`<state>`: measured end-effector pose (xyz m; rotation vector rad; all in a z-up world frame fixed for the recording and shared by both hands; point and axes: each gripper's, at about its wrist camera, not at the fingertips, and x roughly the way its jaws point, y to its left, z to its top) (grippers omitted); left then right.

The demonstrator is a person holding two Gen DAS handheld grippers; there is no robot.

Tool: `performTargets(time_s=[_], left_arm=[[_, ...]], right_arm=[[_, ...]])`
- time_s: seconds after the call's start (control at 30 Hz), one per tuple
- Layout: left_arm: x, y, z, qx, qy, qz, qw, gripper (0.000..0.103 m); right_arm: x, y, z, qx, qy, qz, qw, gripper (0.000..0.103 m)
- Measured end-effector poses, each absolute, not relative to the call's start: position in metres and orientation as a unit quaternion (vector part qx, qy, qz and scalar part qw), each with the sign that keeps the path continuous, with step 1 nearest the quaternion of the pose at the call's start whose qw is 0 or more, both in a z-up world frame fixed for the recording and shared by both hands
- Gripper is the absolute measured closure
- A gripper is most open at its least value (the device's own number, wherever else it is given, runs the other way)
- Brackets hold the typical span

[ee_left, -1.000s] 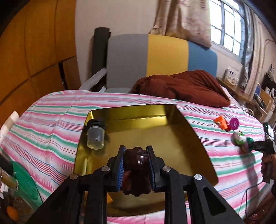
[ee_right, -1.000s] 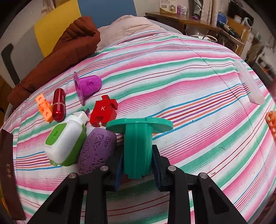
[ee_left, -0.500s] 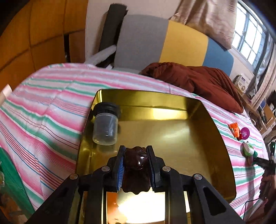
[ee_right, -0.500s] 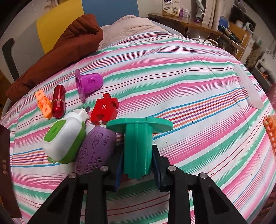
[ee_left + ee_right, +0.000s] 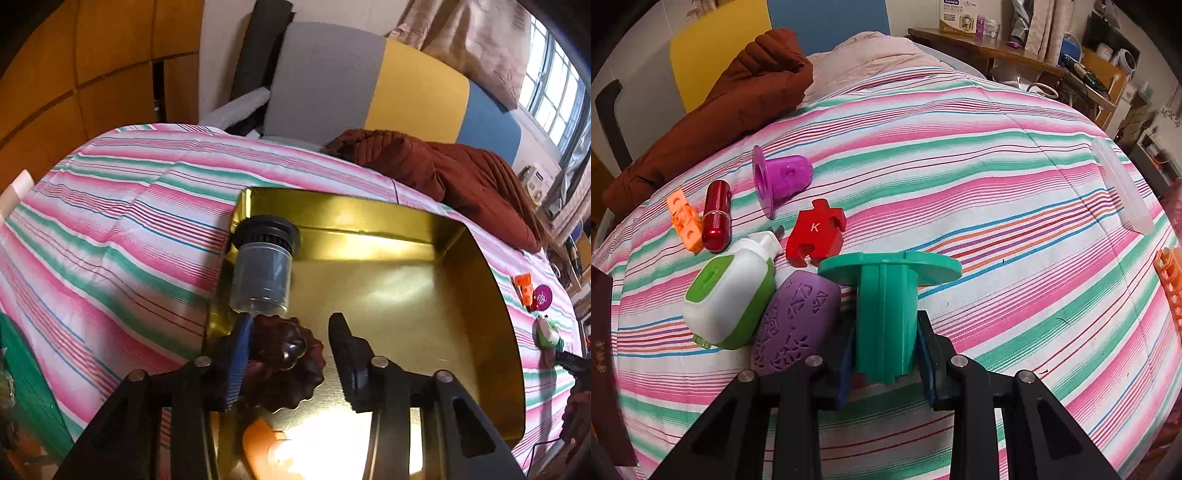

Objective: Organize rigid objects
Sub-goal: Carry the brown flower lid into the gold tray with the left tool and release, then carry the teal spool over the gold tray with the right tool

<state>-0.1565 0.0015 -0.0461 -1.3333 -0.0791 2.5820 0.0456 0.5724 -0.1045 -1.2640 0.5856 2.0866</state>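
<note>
My left gripper (image 5: 291,332) is open over the gold tray (image 5: 480,280). A dark brown fluted mould (image 5: 284,365) lies in the tray against the left finger, apart from the right one. A clear jar with a black lid (image 5: 264,264) lies in the tray's far left corner. An orange piece (image 5: 262,446) shows at the tray's near edge. My right gripper (image 5: 886,332) is shut on a green flanged spool (image 5: 886,295) above the striped bedspread. A purple patterned piece (image 5: 796,325) and a white and green bottle (image 5: 727,299) lie just left of it.
On the bedspread lie a red K puzzle piece (image 5: 816,232), a purple cup (image 5: 783,177), a red capsule (image 5: 716,216) and an orange block (image 5: 685,219). A brown blanket (image 5: 738,99) is behind. A clear lid (image 5: 1123,188) and an orange rack (image 5: 1171,284) lie right.
My left gripper moved forward and down into the tray and opened, letting the brown mould go beside the jar. The right gripper still holds the green spool, barely moved.
</note>
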Motion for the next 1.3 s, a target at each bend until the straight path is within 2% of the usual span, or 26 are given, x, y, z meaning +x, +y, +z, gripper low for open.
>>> performTargets(time_s=[0.43, 0.73, 1.1, 1.3], left_arm=[[-0.078, 0.012, -0.007, -0.383, 0.022, 0.920, 0.078, 0.059], [-0.038, 0.035, 0.002, -0.369, 0.050, 0.922, 0.106, 0.059], [-0.025, 0.034, -0.006, -0.391, 0.033, 0.913, 0.113, 0.059], [-0.018, 0.032, -0.006, -0.388, 0.038, 0.914, 0.110, 0.059]], right_arm=[[0.046, 0.569, -0.105, -0.481, 0.212, 0.791, 0.312, 0.073], [0.047, 0.571, -0.104, -0.479, 0.219, 0.790, 0.313, 0.073], [0.053, 0.569, -0.103, -0.480, 0.226, 0.785, 0.320, 0.073], [0.067, 0.579, -0.092, -0.445, 0.252, 0.788, 0.342, 0.073]])
